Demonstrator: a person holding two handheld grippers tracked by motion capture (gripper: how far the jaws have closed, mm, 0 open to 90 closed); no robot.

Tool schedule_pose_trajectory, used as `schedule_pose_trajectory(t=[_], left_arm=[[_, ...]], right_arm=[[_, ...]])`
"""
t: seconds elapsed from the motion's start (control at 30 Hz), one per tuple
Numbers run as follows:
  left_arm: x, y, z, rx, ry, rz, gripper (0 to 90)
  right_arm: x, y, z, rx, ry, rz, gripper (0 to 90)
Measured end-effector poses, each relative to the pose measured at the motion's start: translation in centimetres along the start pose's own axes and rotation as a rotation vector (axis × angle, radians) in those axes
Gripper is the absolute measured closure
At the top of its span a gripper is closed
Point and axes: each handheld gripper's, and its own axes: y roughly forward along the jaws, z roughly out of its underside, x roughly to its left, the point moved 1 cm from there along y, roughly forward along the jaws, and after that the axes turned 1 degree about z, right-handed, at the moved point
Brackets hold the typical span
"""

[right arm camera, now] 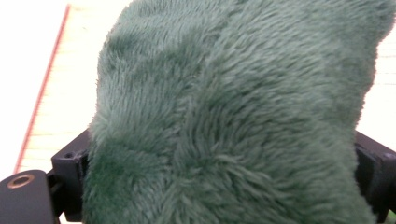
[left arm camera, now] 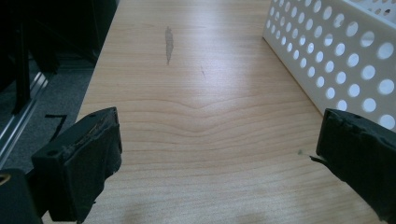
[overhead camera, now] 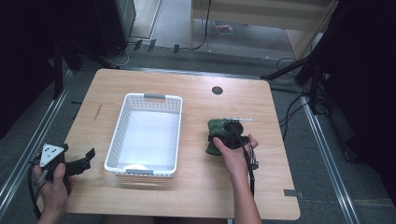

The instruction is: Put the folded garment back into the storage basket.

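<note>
A green plush toy (overhead camera: pixel 215 127) lies on the wooden table (overhead camera: pixel 196 196), to the right of a white perforated basket (overhead camera: pixel 116 140). My right gripper (overhead camera: pixel 229 134) is down on the toy, held by a hand. In the right gripper view the green plush (right arm camera: pixel 233 107) bulges between the two black jaws, which stand wide apart at its sides; the right gripper (right arm camera: pixel 222 161) is open around it. Near the table's front left corner my left gripper (overhead camera: pixel 85 161) is open with nothing in it. In the left gripper view the left gripper (left arm camera: pixel 219 140) hovers over bare wood beside the basket wall (left arm camera: pixel 327 56).
A dark round grommet (overhead camera: pixel 217 90) sits in the table's far middle. A grey smudge (left arm camera: pixel 169 43) marks the wood left of the basket. Cables and dark stands surround the table on the floor. The basket's inside looks white and bare.
</note>
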Motion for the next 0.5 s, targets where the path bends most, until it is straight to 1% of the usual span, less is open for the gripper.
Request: schedule_pose_trajectory(t=[0.07,0.2,0.23,0.27,0.5], left_arm=[[0.0,0.0,0.0,0.0,0.0,0.0,1.2],[0.0,0.0,0.0,0.001,-0.002,0.002,1.2],[0.0,0.0,0.0,0.001,-0.003,0.002,1.2],[0.0,0.0,0.0,0.001,-0.003,0.002,1.2],[0.0,0.0,0.0,0.003,-0.005,0.004,1.2]], right_arm=[[0.2,-0.3,-0.2,-0.003,-0.001,0.007,8.6],[0.7,-0.8,-0.5,-0.021,0.0,0.006,8.5],[0.8,-0.9,-0.6,-0.026,-0.007,0.004,8.5],[1.0,-1.2,-0.7,-0.029,-0.002,0.002,8.5],[2.2,-2.1,-1.4,-0.059,-0.014,-0.01,8.4]])
